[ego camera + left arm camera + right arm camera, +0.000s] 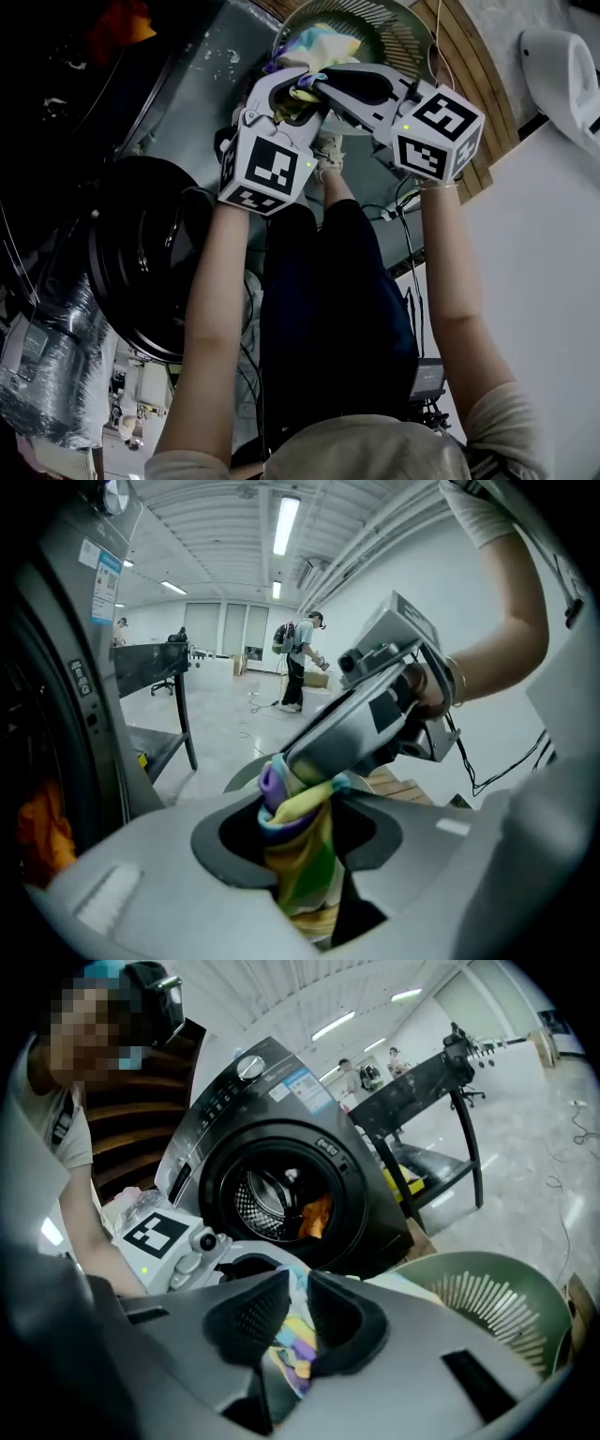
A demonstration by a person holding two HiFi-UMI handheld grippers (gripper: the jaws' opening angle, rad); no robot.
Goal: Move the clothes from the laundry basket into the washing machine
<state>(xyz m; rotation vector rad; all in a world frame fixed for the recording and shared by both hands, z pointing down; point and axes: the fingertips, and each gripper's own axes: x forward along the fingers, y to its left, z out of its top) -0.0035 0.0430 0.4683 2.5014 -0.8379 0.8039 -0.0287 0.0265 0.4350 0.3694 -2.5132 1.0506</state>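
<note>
A multicoloured cloth (298, 97) of yellow, purple, blue and green is pinched between both grippers just in front of the green laundry basket (405, 39). My left gripper (289, 94) is shut on it, and the cloth (302, 850) hangs down between the pads. From the right, my right gripper (315, 86) is shut on the same cloth (292, 1330). More pale cloth (323, 45) lies in the basket. To the left stands the dark washing machine (281, 1194), its door (141, 253) open and an orange garment (316, 1216) in the drum.
A white appliance (562, 66) stands at the far right on a pale surface. Cables (405, 262) run over the floor beside the person's legs. In the hall behind stand a black desk (441, 1072) and several people.
</note>
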